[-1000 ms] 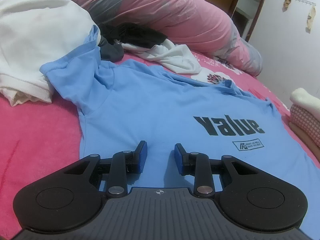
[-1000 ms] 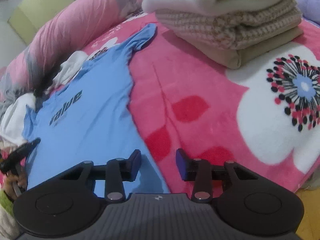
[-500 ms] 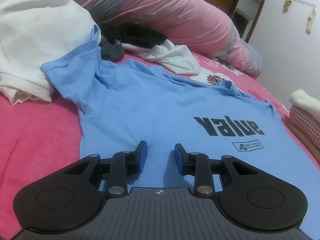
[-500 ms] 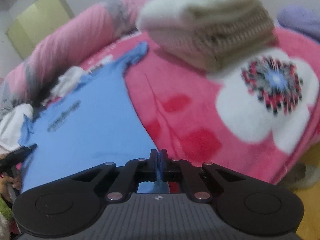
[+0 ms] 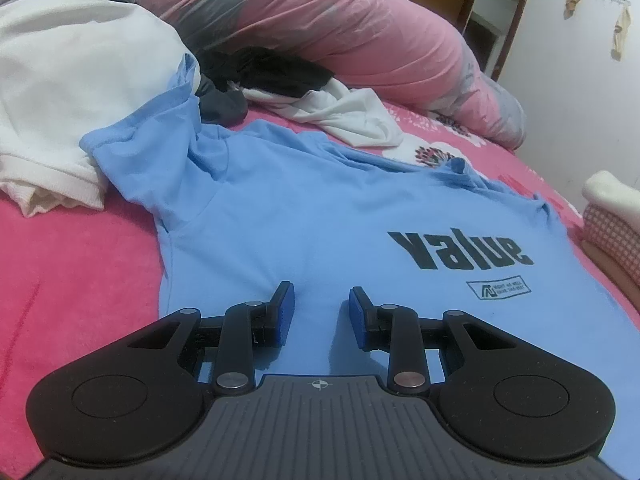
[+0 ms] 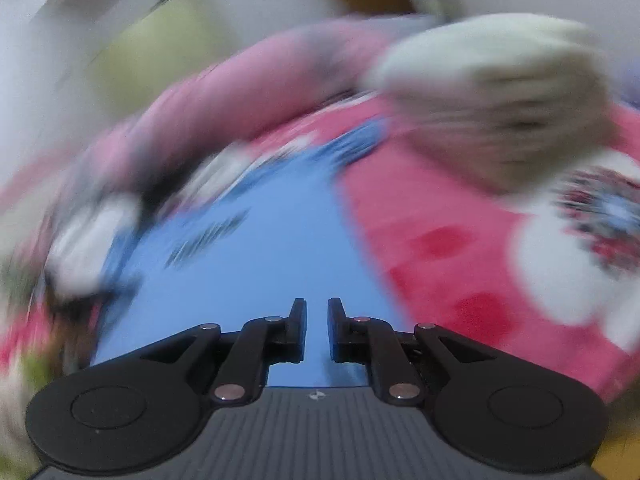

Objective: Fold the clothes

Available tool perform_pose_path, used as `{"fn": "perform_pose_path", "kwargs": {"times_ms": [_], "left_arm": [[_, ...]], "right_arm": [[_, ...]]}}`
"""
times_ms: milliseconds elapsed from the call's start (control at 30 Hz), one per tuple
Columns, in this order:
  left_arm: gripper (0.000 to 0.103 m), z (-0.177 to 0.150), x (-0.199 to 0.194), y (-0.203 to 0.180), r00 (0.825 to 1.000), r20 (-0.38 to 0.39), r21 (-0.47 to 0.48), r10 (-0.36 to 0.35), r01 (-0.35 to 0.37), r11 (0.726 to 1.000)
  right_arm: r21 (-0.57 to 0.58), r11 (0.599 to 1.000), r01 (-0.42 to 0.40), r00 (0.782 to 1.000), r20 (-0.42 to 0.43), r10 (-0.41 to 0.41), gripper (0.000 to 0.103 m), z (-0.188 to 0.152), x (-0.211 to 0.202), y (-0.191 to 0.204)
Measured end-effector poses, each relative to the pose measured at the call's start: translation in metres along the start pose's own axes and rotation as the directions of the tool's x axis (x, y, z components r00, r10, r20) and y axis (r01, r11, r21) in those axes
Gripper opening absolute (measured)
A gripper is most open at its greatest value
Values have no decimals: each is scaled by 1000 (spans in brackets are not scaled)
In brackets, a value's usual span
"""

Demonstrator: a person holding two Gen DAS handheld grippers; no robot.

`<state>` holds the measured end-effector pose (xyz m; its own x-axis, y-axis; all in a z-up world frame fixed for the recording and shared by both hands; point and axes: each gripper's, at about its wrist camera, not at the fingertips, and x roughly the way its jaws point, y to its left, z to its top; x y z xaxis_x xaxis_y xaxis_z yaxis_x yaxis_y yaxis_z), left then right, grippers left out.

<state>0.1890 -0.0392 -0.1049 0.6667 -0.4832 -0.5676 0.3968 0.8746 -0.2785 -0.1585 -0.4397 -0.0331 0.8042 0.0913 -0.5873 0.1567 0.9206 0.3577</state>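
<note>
- Right wrist view: motion blur smears nearly everything beyond the right hand-held gripper (image 6: 317,330), whose jaws are opening with no cloth seen between them.
- The print on the blue T-shirt (image 6: 260,280) is reduced to dark streaks, unreadable there.
- The folded stack (image 6: 500,108) shows as a pale mass; its layers cannot be separated.
- Left wrist view: the small boxed label (image 5: 505,290) under "value" is too small to read.
- The gripper body hides the shirt's near hem.
- The white garment (image 5: 68,92) is cut off by the left edge.
- The checked folded pile (image 5: 612,232) is cropped at the right edge.
- The dark clothes (image 5: 272,72) are a tangle; separate pieces cannot be told.
</note>
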Motion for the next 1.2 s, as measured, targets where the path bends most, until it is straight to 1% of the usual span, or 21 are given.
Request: {"fn": "perform_pose_path", "kwargs": {"times_ms": [33, 100, 200, 267, 333, 400, 467, 500, 533, 567, 600, 667, 767, 800, 833, 867, 933, 967, 1133, 1167, 1200], "left_arm": [[30, 0, 0, 1, 1000, 0, -5, -3, 3, 1000], [30, 1, -2, 2, 1000, 2, -20, -7, 7, 1000], [34, 4, -13, 5, 1000, 22, -56, 5, -3, 998], [36, 5, -28, 11, 998, 61, -109, -9, 16, 994], [37, 6, -44, 20, 995, 102, -161, -8, 25, 987], [38, 9, -61, 31, 990, 137, -209, 29, 0, 978], [38, 16, -74, 45, 982, 155, -257, 108, -66, 964], [38, 20, -79, 52, 974, 155, -281, 163, -115, 953], [38, 25, -83, 61, 961, 150, -307, 231, -177, 935], [38, 30, -87, 70, 943, 142, -334, 301, -240, 911], [38, 35, -90, 80, 925, 139, -363, 354, -285, 887], [38, 44, -93, 103, 889, 135, -423, 437, -347, 837], [38, 52, -92, 138, 834, 139, -500, 534, -406, 765], [38, 53, -91, 148, 814, 143, -521, 563, -421, 742], [38, 54, -91, 158, 793, 146, -542, 591, -436, 719], [38, 54, -90, 168, 784, 146, -559, 603, -438, 704], [38, 51, -84, 183, 793, 146, -573, 591, -419, 705], [38, 48, -81, 188, 800, 151, -572, 580, -408, 712], [38, 46, -69, 196, 862, 129, -571, 490, -339, 747], [38, 47, -70, 193, 861, 144, -559, 488, -336, 758], [38, 48, -72, 189, 850, 166, -540, 500, -346, 767]], "right_arm": [[-54, 998, 10, 999, -42, -12, 15, -4, 9, 8], [-135, 989, 62, 994, -76, -73, 16, -9, 23, 20], [-110, 993, 41, 998, -40, -46, 16, 14, 16, 30], [-90, 996, 20, 1000, -11, -21, 16, 33, 13, 38], [-118, 993, -2, 1000, 17, 4, 16, 55, 19, 57], [-177, 983, -44, 998, 30, 50, 16, 74, 35, 86], [-248, 961, -124, 990, 34, 136, 17, 91, 64, 128], [-283, 944, -170, 982, 31, 186, 18, 99, 80, 150], [-314, 925, -216, 972, 24, 235, 22, 107, 98, 173], [-331, 906, -263, 960, 7, 281, 26, 112, 120, 199], [-343, 888, -308, 947, -19, 321, 27, 116, 144, 226], [-359, 847, -391, 919, -100, 382, 27, 119, 195, 279], [-353, 806, -475, 879, -228, 418, 26, 111, 283, 358], [-352, 800, -486, 872, -263, 414, 26, 105, 311, 381], [-365, 809, -460, 884, -273, 379, 26, 98, 336, 397], [-378, 818, -434, 895, -283, 344, 26, 91, 360, 413], [-411, 831, -376, 917, -294, 269, 27, 79, 408, 444], [-436, 833, -341, 931, -280, 235, 27, 78, 428, 454], [-459, 821, -341, 935, -257, 244, 26, 98, 474, 475], [-462, 819, -341, 935, -255, 245, 26, 101, 482, 479], [-458, 820, -343, 933, -266, 242, 26, 105, 492, 484]]}}
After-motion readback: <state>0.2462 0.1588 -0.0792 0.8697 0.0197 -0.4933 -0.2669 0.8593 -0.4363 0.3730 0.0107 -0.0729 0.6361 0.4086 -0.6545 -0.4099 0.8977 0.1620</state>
